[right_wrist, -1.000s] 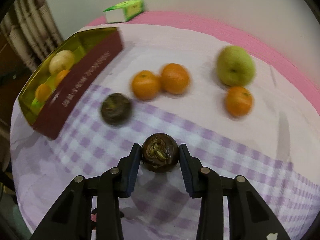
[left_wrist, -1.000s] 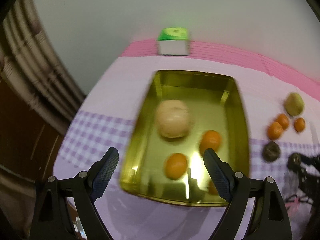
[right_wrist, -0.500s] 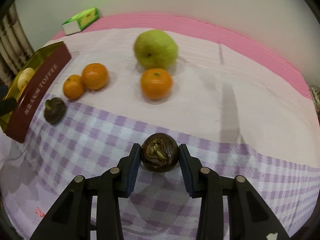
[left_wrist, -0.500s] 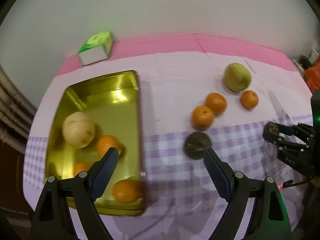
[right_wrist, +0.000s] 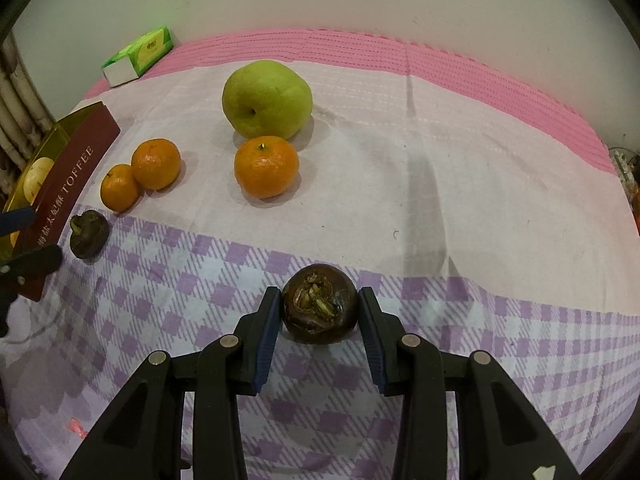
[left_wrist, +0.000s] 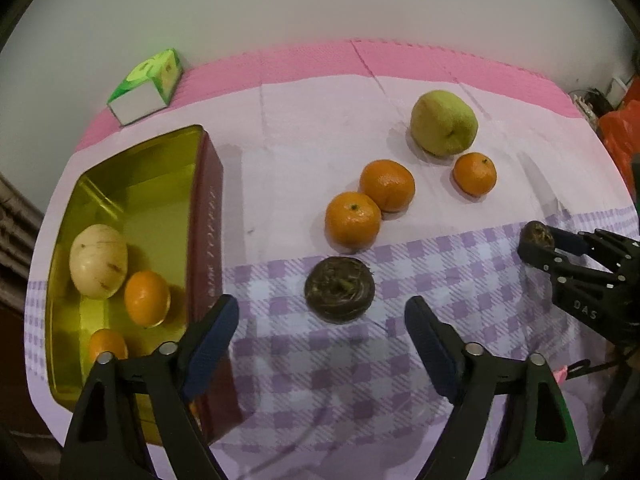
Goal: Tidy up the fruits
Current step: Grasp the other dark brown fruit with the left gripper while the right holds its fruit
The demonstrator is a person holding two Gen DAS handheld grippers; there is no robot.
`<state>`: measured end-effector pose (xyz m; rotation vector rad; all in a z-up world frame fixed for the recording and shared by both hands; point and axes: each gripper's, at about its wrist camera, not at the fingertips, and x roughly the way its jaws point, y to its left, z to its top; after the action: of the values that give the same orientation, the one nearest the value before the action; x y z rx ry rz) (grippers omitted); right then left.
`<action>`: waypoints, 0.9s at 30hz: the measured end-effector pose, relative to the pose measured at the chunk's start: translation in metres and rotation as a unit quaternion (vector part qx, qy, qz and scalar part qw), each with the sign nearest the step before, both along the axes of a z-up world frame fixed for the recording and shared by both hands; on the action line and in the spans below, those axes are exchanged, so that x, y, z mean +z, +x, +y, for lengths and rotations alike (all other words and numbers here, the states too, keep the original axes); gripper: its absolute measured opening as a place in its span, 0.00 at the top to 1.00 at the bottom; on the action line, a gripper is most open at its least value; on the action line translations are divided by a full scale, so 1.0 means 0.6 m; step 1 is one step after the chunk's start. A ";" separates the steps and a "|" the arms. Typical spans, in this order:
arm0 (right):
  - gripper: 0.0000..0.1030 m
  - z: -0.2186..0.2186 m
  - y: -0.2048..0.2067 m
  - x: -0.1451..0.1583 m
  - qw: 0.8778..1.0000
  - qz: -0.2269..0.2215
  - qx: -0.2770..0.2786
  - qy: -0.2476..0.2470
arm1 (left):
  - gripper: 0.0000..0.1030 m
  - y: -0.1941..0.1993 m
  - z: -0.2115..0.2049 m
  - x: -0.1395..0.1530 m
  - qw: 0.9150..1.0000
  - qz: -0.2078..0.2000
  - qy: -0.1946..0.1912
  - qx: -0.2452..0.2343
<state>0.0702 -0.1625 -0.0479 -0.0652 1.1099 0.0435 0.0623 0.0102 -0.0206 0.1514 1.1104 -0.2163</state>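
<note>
A dark brown fruit (left_wrist: 339, 295), round and squat with a withered stem tuft on top, sits on the checked purple band of the tablecloth (left_wrist: 460, 272), toward the near edge of the tabletop. It lies straight ahead of my left gripper (left_wrist: 322, 344), centred between the two blue pads and a little beyond their tips. Nothing touches it. Being roughly round, it has no long axis to line up with. My left jaws stand spread wide with nothing between them, and they have just been closing a little.

My left hand is the nearer one to this fruit. My right gripper (right_wrist: 319, 322) is off toward the right edge of the tabletop, pinching a second dark fruit (right_wrist: 320, 303) of the same kind between its pads.

Just beyond the loose dark fruit, two mandarins (left_wrist: 370, 204) touch each other on the plain pink part of the cloth. Farther back a green pear (left_wrist: 443, 123) sits with a third mandarin (left_wrist: 475, 173) just beside it. At the left edge of the tabletop stands the gold tin (left_wrist: 160, 184) with dark red sides, holding a pale round fruit (left_wrist: 98, 266) and several mandarins. A green and white carton (left_wrist: 146, 87) lies at the far left corner.

A second ago my left gripper looked down into the tin. It has since swung right, so the tin now sits to my left and the dark fruit is framed between my fingers. My right grip is unchanged.
</note>
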 end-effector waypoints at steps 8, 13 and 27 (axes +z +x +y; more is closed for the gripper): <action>0.64 -0.003 0.001 0.000 1.000 0.001 -0.001 0.005 | 0.40 0.027 -0.009 -0.023 1.000 0.021 -0.009 0.000; 0.64 -0.003 0.001 0.001 1.000 0.001 0.000 0.005 | 0.44 0.038 -0.010 -0.034 1.000 0.028 -0.012 0.000; 0.64 -0.003 0.002 0.002 1.000 0.001 0.001 0.004 | 0.56 0.045 -0.019 -0.049 1.000 0.028 -0.007 -0.001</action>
<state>0.0714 -0.1642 -0.0469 -0.0584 1.1116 0.0501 0.0896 -0.0011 -0.0501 0.1335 1.1634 -0.2307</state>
